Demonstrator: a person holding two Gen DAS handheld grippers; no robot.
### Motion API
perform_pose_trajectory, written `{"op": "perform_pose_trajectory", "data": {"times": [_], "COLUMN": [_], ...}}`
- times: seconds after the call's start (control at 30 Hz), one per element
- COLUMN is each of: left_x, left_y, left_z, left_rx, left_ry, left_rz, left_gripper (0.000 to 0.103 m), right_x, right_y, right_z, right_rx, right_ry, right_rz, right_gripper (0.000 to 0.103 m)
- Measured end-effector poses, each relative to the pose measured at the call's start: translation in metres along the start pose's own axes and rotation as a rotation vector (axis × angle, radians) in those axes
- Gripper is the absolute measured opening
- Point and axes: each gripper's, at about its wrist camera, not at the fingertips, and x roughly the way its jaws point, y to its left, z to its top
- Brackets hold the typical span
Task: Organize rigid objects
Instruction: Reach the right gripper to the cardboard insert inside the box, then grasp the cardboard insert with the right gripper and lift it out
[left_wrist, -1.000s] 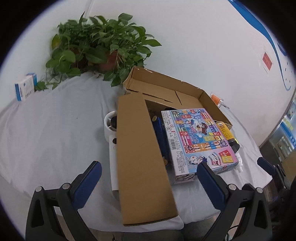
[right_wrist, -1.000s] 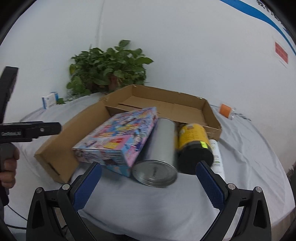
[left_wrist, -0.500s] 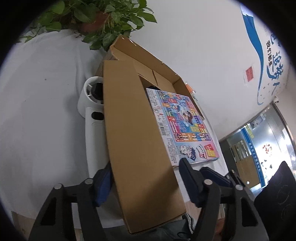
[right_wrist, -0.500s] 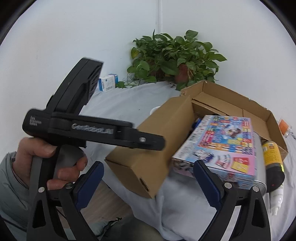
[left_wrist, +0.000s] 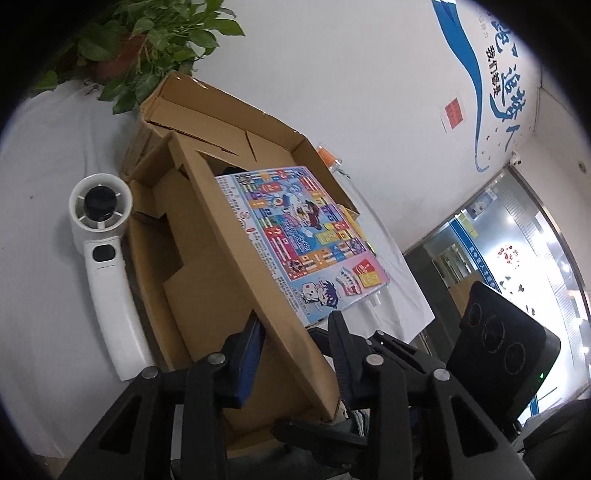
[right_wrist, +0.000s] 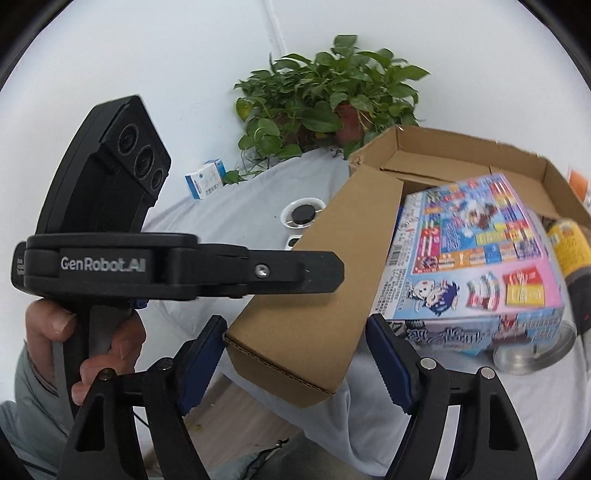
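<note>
A brown cardboard box (left_wrist: 229, 122) lies open on a white-clothed table, with one long flap (left_wrist: 236, 236) standing on edge. My left gripper (left_wrist: 295, 319) straddles the near end of that flap. Its jaws are closing, and the pads sit close to both faces of the flap. The near corner of the same flap (right_wrist: 295, 343) lies between the fingers of my right gripper (right_wrist: 295, 354), which is open wide and closing. A colourful game box (right_wrist: 476, 258) leans on a silver tin (right_wrist: 532, 354), with a yellow-and-black can (right_wrist: 569, 243) beside it.
A white handheld fan (left_wrist: 103, 236) lies left of the box. A potted plant (right_wrist: 332, 96) and a small blue-and-white carton (right_wrist: 205, 179) stand at the back. A person's hand (right_wrist: 55, 332) holds the left tool. The table's front edge runs just under the flap's end.
The left gripper swung onto the flap and narrowed its jaws around it, and the flap now stands on edge. The right gripper swung left to the flap's near corner and narrowed a little.
</note>
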Motion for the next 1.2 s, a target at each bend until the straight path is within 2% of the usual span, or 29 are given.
{"op": "perform_pose_trajectory", "data": {"times": [0.07, 0.13, 0.23, 0.33, 0.43, 0.47, 0.57, 0.7, 0.73, 0.77, 0.8, 0.87, 0.97, 1.0, 1.03, 1.07, 1.1, 1.13, 1.2], "left_x": [0.003, 0.003, -0.009, -0.017, -0.012, -0.01, -0.009, -0.012, -0.011, -0.011, -0.012, -0.013, -0.012, -0.013, -0.013, -0.014, -0.012, -0.014, -0.017], "left_y": [-0.004, 0.0, 0.016, 0.042, 0.057, 0.06, 0.059, 0.062, 0.065, 0.067, 0.069, 0.068, 0.064, 0.063, 0.063, 0.062, 0.058, 0.055, 0.046], "left_z": [-0.003, -0.008, -0.021, -0.039, -0.054, -0.057, -0.065, -0.066, -0.066, -0.066, -0.065, -0.063, -0.058, -0.061, -0.06, -0.058, -0.059, -0.059, -0.061], "left_rx": [0.013, -0.009, -0.05, -0.158, -0.223, -0.238, -0.249, -0.264, -0.275, -0.28, -0.286, -0.281, -0.264, -0.267, -0.267, -0.257, -0.238, -0.205, -0.176], "left_ry": [0.007, 0.009, -0.03, -0.057, -0.035, -0.023, -0.008, 0.001, 0.005, 0.012, 0.01, 0.006, 0.001, -0.004, -0.01, -0.01, -0.016, -0.016, -0.03], "left_rz": [-0.018, -0.066, 0.008, 0.071, 0.082, 0.074, 0.063, 0.09, 0.099, 0.109, 0.11, 0.125, 0.149, 0.148, 0.139, 0.125, 0.135, 0.171, 0.219], "left_gripper": [0.033, 0.033, 0.034, 0.034, 0.034, 0.034, 0.034, 0.034, 0.034, 0.035, 0.036, 0.036, 0.035, 0.033, 0.024, 0.02, 0.016, 0.016, 0.016], "right_x": [-0.004, -0.009, -0.01, -0.009, -0.008, -0.008, 0.0, 0.01, 0.012, 0.011, 0.007, -0.008, -0.031, -0.032, -0.027, -0.02, -0.012, -0.007, -0.007], "right_y": [-0.013, -0.019, -0.034, -0.048, -0.055, -0.058, -0.076, -0.092, -0.095, -0.093, -0.091, -0.081, -0.061, -0.057, -0.054, -0.051, -0.048, -0.043, -0.029], "right_z": [-0.001, -0.006, -0.011, -0.019, -0.021, -0.023, -0.025, -0.04, -0.043, -0.043, -0.041, -0.034, -0.019, -0.017, -0.016, -0.014, -0.017, -0.019, -0.012], "right_rx": [0.034, 0.051, 0.096, 0.143, 0.163, 0.185, 0.318, 0.471, 0.486, 0.474, 0.431, 0.299, 0.113, 0.068, 0.036, 0.018, 0.0, -0.017, -0.067], "right_ry": [-0.002, -0.007, 0.009, 0.049, 0.068, 0.077, 0.117, 0.176, 0.191, 0.198, 0.204, 0.177, 0.104, 0.104, 0.123, 0.153, 0.181, 0.195, 0.185], "right_rz": [-0.01, -0.026, -0.05, -0.063, -0.049, -0.03, 0.114, 0.29, 0.309, 0.294, 0.242, 0.112, -0.049, -0.079, -0.096, -0.1, -0.099, -0.084, -0.137], "right_gripper": [0.072, 0.069, 0.062, 0.059, 0.059, 0.059, 0.059, 0.061, 0.061, 0.064, 0.073, 0.084, 0.083, 0.073, 0.064, 0.045, 0.039, 0.039, 0.037]}}
